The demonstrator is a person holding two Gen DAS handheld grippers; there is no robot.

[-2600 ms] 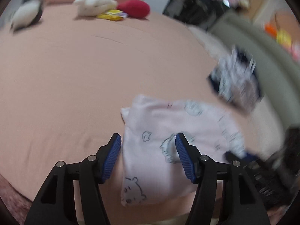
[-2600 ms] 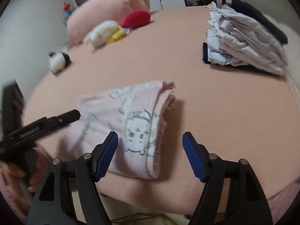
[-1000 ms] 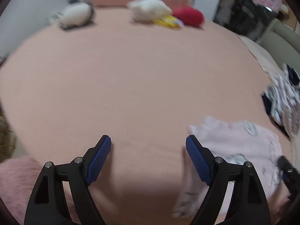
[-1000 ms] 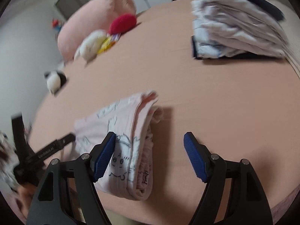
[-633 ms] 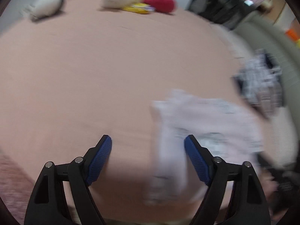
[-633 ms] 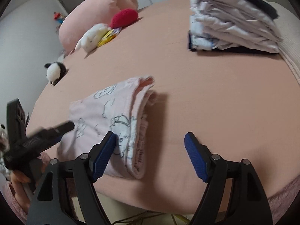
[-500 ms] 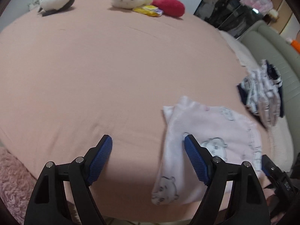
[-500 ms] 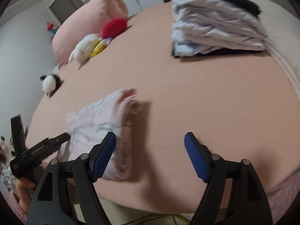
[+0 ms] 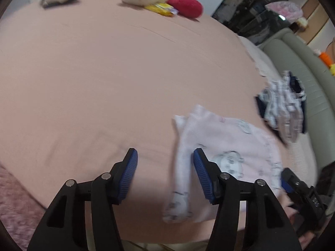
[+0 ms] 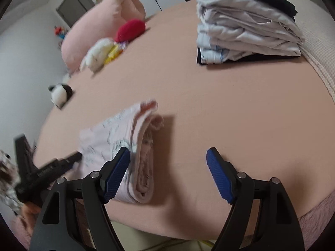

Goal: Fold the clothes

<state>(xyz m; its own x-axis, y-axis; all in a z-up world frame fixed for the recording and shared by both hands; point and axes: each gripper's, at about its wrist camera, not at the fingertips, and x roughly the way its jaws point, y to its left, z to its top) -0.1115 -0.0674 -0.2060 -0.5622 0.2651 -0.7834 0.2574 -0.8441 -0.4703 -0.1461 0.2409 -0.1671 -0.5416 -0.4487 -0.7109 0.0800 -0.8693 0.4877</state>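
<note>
Swung back over the garment [image 9: 228,152] and just narrowing its jaws, the left gripper [image 9: 165,172] straddles its near-left edge unpinched while the right gripper [image 10: 167,173] gapes empty at the folded edge (near the bed [image 9: 94,83] rim), so pinching that edge for another fold seems next.

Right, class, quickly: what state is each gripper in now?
Left gripper: open, jaws just been closing, holding nothing.
Right gripper: open, holding nothing.
</note>
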